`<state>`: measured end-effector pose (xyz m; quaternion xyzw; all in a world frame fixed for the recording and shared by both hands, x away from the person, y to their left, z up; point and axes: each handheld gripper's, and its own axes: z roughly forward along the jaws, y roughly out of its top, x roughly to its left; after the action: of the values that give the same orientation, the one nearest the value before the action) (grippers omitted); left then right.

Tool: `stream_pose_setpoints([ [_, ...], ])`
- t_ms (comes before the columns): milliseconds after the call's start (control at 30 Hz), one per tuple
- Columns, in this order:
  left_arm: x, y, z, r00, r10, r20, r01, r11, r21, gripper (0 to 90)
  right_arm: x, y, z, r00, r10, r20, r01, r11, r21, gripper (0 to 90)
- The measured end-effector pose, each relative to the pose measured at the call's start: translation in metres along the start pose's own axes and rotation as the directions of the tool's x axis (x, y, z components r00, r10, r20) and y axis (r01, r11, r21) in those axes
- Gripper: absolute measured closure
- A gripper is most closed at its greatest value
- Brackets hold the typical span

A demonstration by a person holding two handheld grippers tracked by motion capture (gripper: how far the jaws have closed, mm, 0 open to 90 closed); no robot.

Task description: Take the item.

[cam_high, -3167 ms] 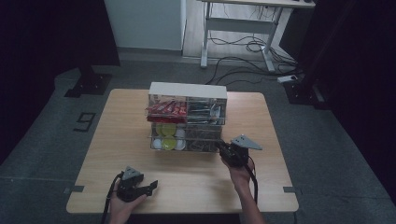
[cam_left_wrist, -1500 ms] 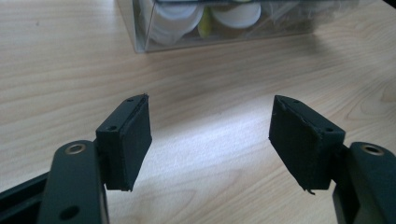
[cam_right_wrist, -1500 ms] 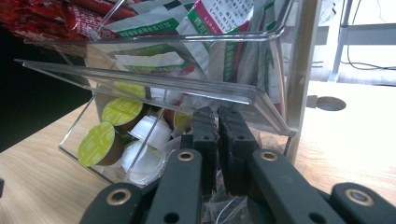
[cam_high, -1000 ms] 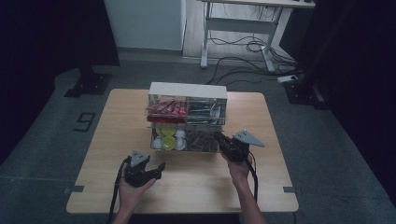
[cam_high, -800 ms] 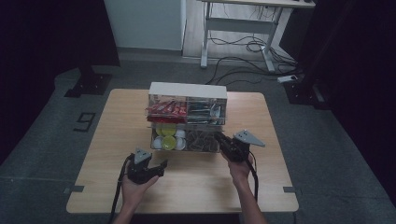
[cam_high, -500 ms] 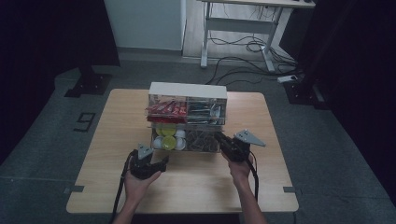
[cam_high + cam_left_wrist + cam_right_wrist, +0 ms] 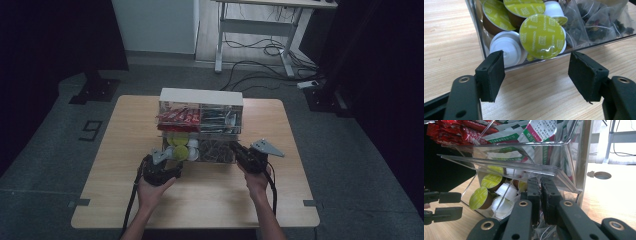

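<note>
Item: clear acrylic organiser (image 7: 201, 125), white-topped, two tiers, standing mid-tabletop (image 7: 115, 150) toward the far side. Lower tier, a tilted-open bin: coffee capsules (image 7: 540, 36) with yellow-green foil lids and white bodies at the person's left, tea bags (image 7: 596, 25) in clear sachets alongside to the right. Upper tier: red sachets (image 7: 177, 116) at left, green-and-white packets (image 7: 541, 135) at right. Left gripper (image 7: 536, 72): jaws wide apart, empty, level with the bin's front lip, just short of the capsules, the nearest yellow-green lid framed between the pads. Right gripper (image 7: 540, 195): jaws pressed together against the front edge of the clear bin's right part; whether the wall sits between them cannot be told. In the high view, both grippers sit at the organiser's near face, left gripper (image 7: 167, 162) at the capsule side, right gripper (image 7: 245, 155) at the tea side.
</note>
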<state>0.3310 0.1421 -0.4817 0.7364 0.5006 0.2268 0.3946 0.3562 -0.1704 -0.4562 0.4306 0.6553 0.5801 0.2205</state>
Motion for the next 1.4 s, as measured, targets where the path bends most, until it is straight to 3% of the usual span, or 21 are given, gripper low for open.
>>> stream_pose_setpoints([
  [333,0.002,0.007,0.002,0.9994,-0.030,-0.015,0.030,0.9995,-0.011,27.4,-0.001,0.000,0.000,1.0000,0.007,0.000,-0.007,1.000,-0.002,84.7],
  [1400,-0.008,0.020,0.038,0.9966,0.046,-0.067,-0.047,0.9988,-0.012,18.4,-0.002,-0.001,-0.001,0.9999,0.009,0.005,-0.009,1.000,-0.004,84.7],
])
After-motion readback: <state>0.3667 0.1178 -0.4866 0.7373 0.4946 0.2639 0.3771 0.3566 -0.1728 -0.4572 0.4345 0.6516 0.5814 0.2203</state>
